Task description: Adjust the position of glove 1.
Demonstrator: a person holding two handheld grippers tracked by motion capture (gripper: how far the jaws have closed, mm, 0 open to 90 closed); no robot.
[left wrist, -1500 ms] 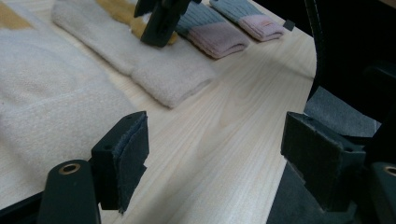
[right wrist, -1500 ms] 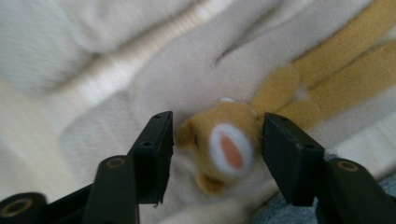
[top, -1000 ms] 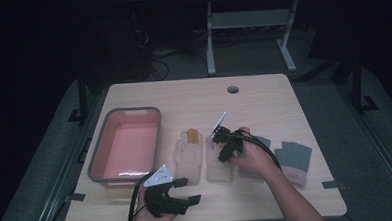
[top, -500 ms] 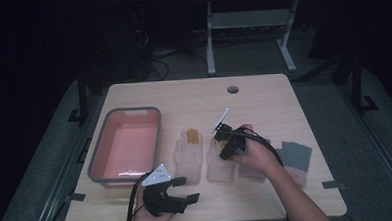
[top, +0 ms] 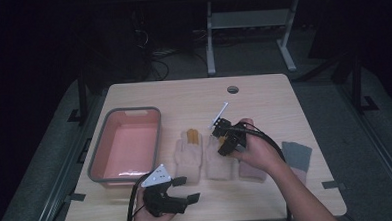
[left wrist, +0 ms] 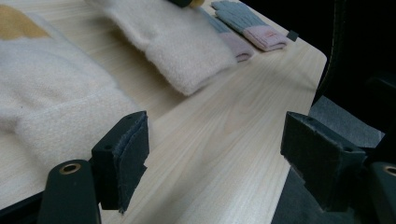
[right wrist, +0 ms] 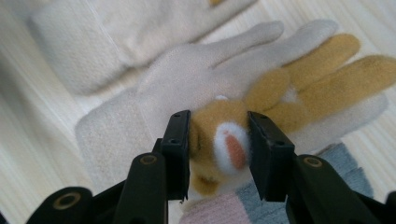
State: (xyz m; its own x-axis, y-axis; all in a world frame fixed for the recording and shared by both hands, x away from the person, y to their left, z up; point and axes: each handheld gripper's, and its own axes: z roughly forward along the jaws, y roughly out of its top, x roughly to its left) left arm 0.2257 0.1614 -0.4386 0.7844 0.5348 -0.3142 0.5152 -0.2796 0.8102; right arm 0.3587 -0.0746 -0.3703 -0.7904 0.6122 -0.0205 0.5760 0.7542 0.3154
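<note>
Gloves number four at the high view's centre, two cream (top: 188, 153) and two grey-pink (top: 297, 158), the right gripper (right wrist: 218, 144) pinching one cream glove's (right wrist: 219, 88) tan patch, the left gripper (left wrist: 212, 158) spread at lower left.

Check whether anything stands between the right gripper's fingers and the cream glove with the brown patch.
Nothing does: the right gripper already has both fingers pressed on the glove's brown patch.
</note>
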